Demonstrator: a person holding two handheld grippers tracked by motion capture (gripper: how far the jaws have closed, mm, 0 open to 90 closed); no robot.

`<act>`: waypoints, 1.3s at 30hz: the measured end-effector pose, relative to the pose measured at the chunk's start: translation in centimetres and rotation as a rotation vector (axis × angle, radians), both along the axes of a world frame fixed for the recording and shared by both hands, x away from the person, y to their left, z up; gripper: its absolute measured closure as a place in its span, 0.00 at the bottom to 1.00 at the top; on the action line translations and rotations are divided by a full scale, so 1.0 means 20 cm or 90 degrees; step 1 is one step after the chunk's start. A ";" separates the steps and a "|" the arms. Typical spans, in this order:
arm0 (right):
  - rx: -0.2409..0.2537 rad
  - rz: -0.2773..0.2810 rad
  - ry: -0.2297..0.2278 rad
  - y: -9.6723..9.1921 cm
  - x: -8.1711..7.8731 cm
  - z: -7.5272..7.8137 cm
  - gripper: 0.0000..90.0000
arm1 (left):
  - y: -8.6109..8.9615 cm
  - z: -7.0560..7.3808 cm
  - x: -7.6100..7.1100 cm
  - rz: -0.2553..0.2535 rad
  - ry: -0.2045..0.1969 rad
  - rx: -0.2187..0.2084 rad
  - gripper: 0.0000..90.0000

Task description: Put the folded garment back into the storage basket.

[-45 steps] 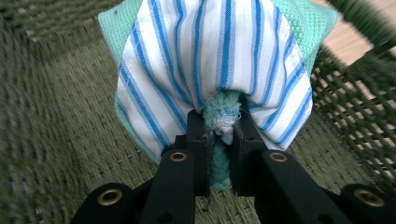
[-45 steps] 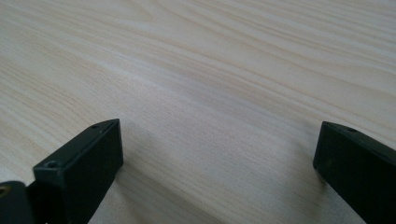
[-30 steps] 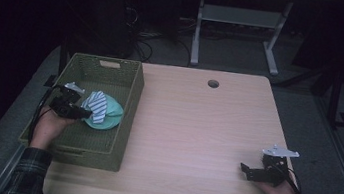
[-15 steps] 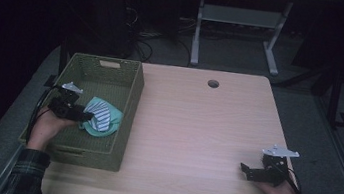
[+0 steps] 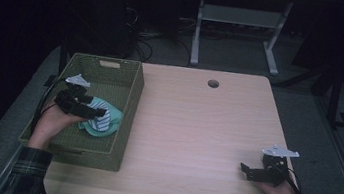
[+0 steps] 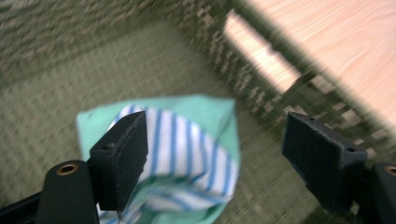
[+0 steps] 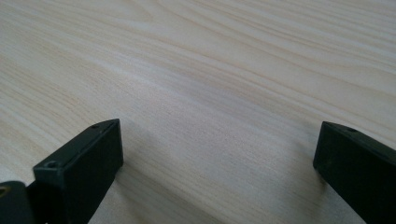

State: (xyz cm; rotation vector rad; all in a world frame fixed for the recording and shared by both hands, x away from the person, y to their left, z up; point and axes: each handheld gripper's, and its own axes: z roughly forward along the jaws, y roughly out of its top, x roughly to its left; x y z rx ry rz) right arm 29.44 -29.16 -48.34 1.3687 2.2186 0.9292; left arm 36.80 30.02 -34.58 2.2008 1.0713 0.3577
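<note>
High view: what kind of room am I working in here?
Likely a lab or workshop: a bare wooden table with a cable hole, loose cables on the floor, a metal stand behind.

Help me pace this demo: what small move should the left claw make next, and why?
Probably lift the left claw clear of the green basket. Its jaws have just been opening and stand apart, and the striped cloth lies on the basket floor below them, seemingly released. The right claw rests open on the table.
</note>
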 end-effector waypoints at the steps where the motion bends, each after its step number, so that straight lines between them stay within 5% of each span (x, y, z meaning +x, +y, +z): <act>1: 0.000 0.000 0.000 0.00 0.00 0.00 0.01 | -0.04 0.02 0.00 -0.006 -0.007 -0.004 0.22; 18: 0.000 0.000 0.000 0.00 0.00 0.00 0.01 | -0.35 0.10 -0.02 -0.067 -0.031 -0.054 0.19; 39: 0.000 0.003 0.000 0.00 0.00 0.00 0.01 | -0.87 -0.05 -0.06 -0.147 -0.015 -0.053 0.19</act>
